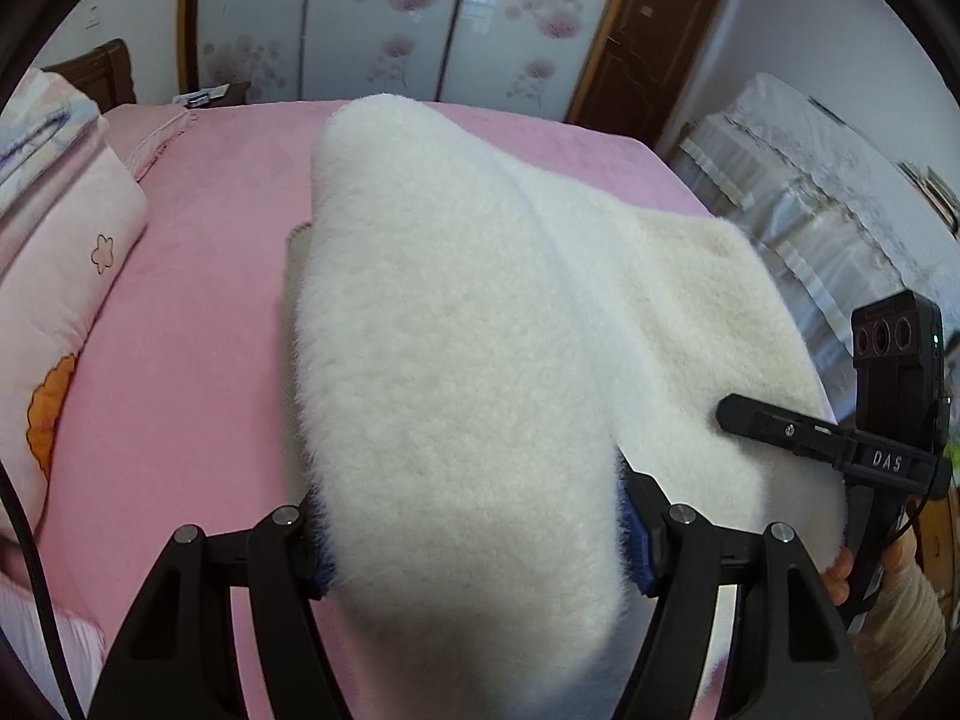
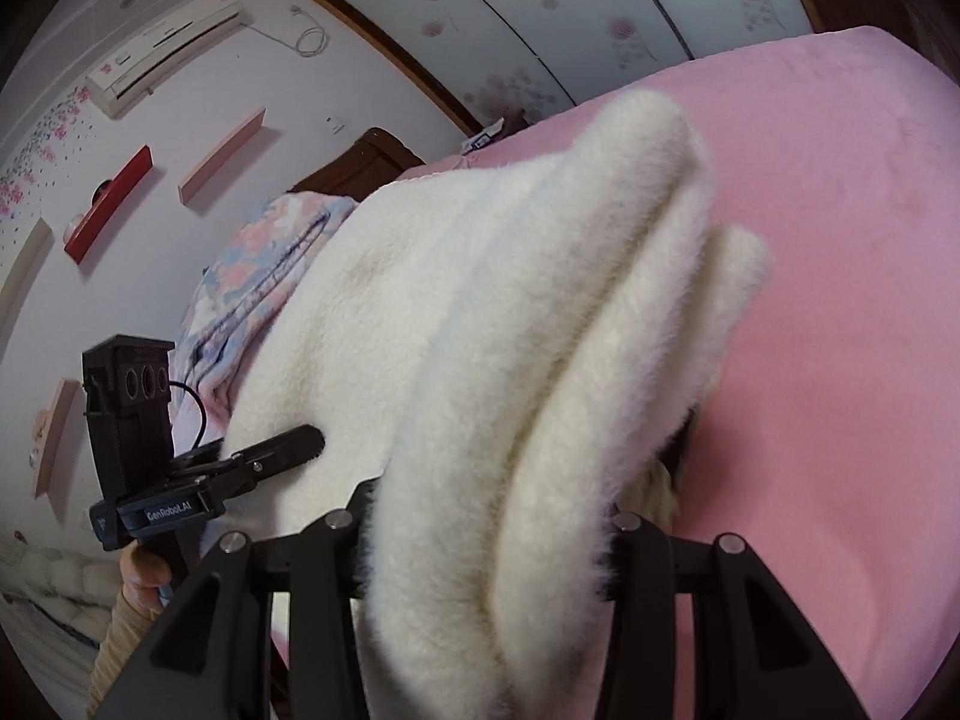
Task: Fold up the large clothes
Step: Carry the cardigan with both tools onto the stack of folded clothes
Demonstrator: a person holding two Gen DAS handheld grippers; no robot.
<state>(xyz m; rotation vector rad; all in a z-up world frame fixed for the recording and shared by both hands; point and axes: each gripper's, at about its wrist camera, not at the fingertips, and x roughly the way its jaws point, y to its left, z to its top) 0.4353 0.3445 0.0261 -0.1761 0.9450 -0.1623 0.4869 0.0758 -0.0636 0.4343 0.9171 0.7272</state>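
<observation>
White fleece garment is lifted above the pink bed, hanging between both grippers as one thick fuzzy bundle. Left gripper is clamped on a fat fold of it; blue pads press into the pile on both sides, jaws fairly wide because the fold is bulky. From the left wrist view the gripped fold runs long axis away from the camera, its rounded far end pointing toward the bed's far edge and the floral wardrobe doors. A second, flatter part of the garment spreads off to the right toward the bed's right edge, where the right gripper bites its margin.

Right wrist view: right gripper is closed on stacked ridges of the same white fleece garment, several folds bunched between the jaws. Ridges run away from the camera, up and rightward in frame, rounded ends pointing over the bed's middle. Left gripper shows at frame left, finger laid against the fleece edge, held by a hand in a cream sleeve.

Pink quilt with flower print is piled along the bed's left edge. Air conditioner and wall shelves are on the wall behind the headboard.
</observation>
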